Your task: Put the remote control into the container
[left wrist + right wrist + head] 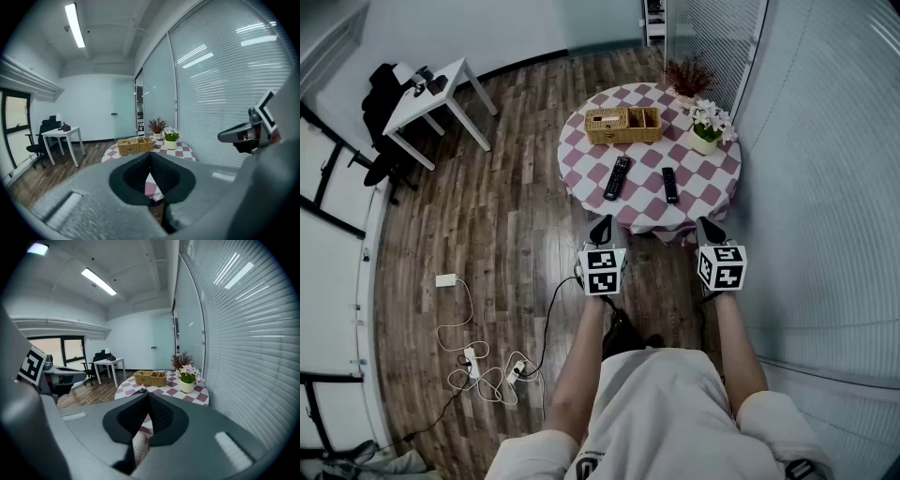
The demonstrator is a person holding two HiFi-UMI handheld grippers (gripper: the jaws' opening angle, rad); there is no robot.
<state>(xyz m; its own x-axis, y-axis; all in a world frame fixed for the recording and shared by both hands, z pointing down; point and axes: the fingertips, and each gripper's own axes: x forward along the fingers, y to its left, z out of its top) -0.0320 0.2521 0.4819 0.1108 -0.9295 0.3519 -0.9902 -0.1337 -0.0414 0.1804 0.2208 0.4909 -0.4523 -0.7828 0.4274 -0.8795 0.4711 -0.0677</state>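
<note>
A round table point(709, 187) with a red-and-white checked cloth stands ahead of me. On it lie two black remote controls, the larger one point(617, 177) on the left and a shorter one point(669, 185) on the right. A wicker basket container point(622, 124) point(135, 145) point(151, 378) sits at the table's far side. My left gripper point(601, 229) point(150, 156) is shut and empty, held short of the table's near edge. My right gripper point(710, 230) point(149, 396) is likewise shut and empty, level with the left one. One remote point(139, 391) shows just above the right jaws.
A white pot of flowers point(706, 127) point(171, 138) point(188, 379) and a dried plant point(687, 77) stand at the table's far right, by the blinds. A white desk point(431, 94) and dark chair point(382, 112) are far left. Cables and a power strip point(478, 361) lie on the wood floor.
</note>
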